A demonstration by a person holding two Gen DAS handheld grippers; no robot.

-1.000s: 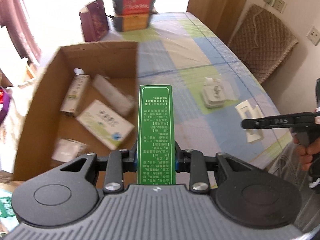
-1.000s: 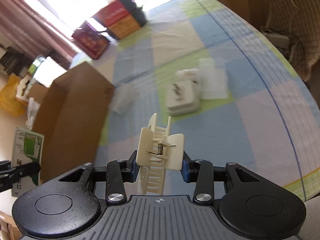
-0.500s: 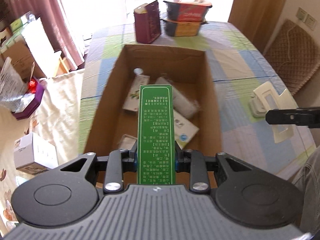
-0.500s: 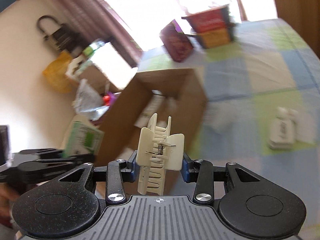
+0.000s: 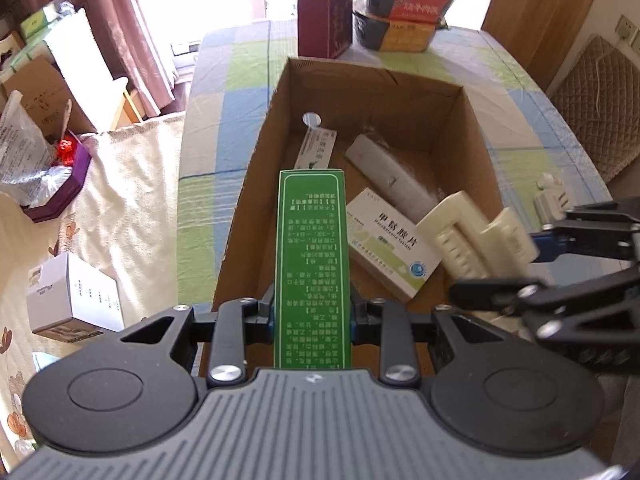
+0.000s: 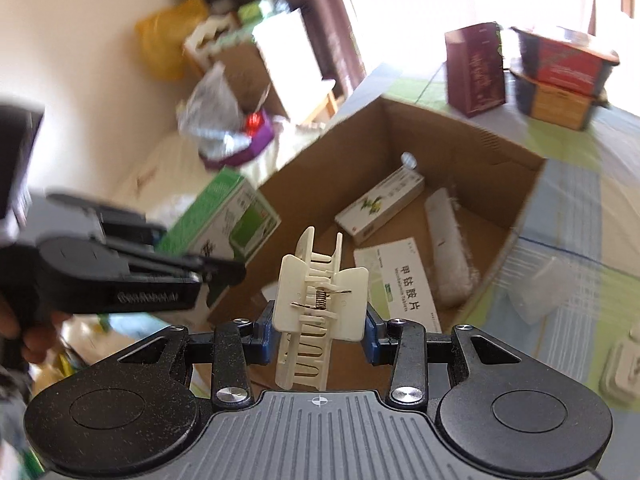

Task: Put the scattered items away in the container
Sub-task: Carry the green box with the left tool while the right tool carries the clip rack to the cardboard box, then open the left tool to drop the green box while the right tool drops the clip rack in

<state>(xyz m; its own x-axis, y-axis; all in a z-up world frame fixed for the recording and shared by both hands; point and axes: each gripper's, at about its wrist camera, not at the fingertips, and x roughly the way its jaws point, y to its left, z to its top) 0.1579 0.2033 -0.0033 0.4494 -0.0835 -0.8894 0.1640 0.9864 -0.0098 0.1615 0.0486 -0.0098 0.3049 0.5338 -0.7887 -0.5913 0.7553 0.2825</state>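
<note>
My left gripper (image 5: pixel 312 320) is shut on a long green box (image 5: pixel 312 264), held over the near end of the open cardboard box (image 5: pixel 476 136). My right gripper (image 6: pixel 318 330) is shut on a cream hair claw clip (image 6: pixel 318 300), also above the near end of the cardboard box (image 6: pixel 460 128). In the left wrist view the hair claw clip (image 5: pixel 476 240) and the right gripper (image 5: pixel 512 264) come in from the right over the box's near right corner. In the right wrist view the left gripper (image 6: pixel 218 268) with the green box (image 6: pixel 220 220) is at the left. Several medicine boxes lie inside the carton.
A white medicine box (image 5: pixel 390 242), a slim box (image 5: pixel 316 152) and a white pack (image 5: pixel 390 174) lie in the carton. A maroon box (image 5: pixel 326 16) and stacked bowls (image 5: pixel 404 12) stand at the table's far end. A white item (image 6: pixel 622 368) stays on the checked cloth. Clutter lies on the floor at the left.
Both grippers have swung left from the table's right side to over the carton. The right gripper with the clip has come close beside the left. Both holds are unchanged.
</note>
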